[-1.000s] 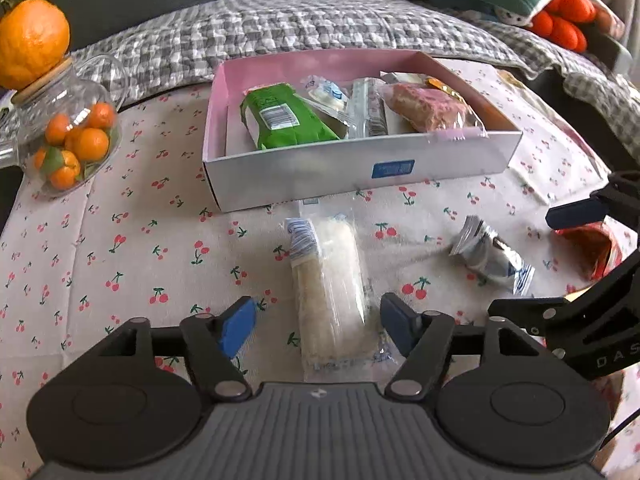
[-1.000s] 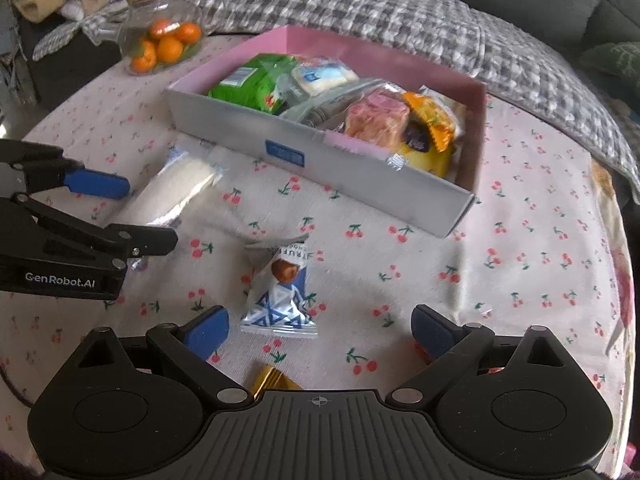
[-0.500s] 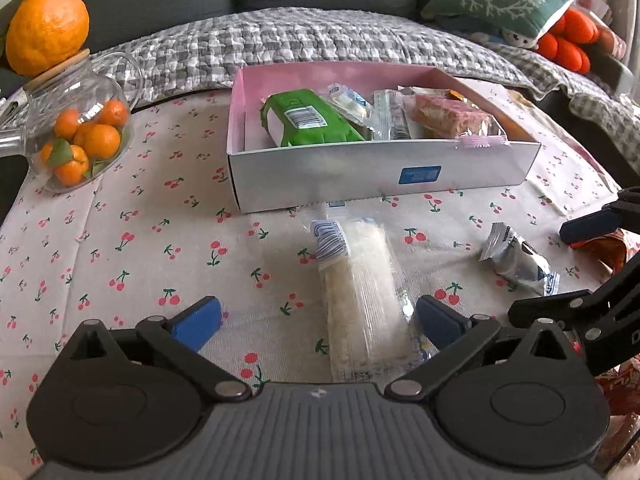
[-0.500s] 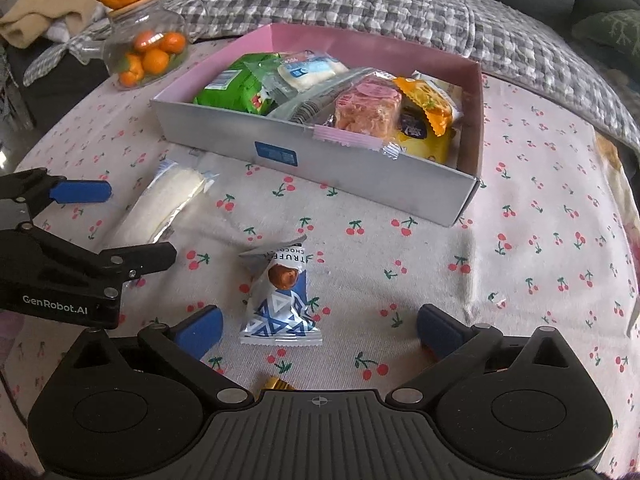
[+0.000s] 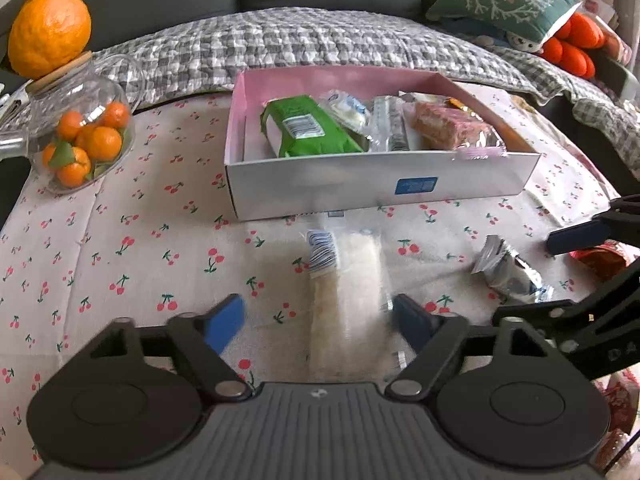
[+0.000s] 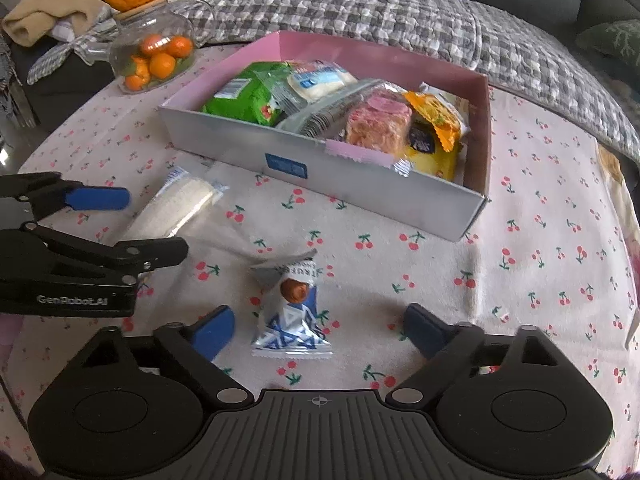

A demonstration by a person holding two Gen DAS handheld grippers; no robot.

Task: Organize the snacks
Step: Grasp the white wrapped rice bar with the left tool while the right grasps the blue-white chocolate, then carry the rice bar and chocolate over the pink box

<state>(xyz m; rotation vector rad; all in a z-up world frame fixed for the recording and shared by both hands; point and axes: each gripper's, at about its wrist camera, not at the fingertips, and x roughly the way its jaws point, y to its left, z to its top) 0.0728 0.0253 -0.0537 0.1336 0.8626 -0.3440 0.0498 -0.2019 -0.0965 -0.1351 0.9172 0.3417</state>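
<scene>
A pink-lined box [image 5: 360, 188] [image 6: 360, 184] holds several snacks: a green pack [image 5: 308, 128], a pink cake bar [image 5: 448, 128] and a yellow-orange packet [image 6: 432, 132]. A clear-wrapped white rice bar [image 5: 346, 292] [image 6: 176, 208] lies on the cherry cloth in front of it. My left gripper [image 5: 318, 324] is open, the bar lying between its fingers, nearer the right one. A blue-and-white truffle packet [image 6: 292, 308] [image 5: 512, 276] lies between the fingers of my open right gripper [image 6: 320, 332].
A glass jar of small oranges [image 5: 80, 132] with a big orange [image 5: 50, 36] on its lid stands at the far left. A red-orange packet [image 5: 600, 256] lies by the right gripper. A grey checked blanket [image 5: 320, 48] and sofa lie behind.
My left gripper has opened wider and drawn back and left from the rice bar. My right gripper has shifted right, so the truffle packet now sits between its fingers.
</scene>
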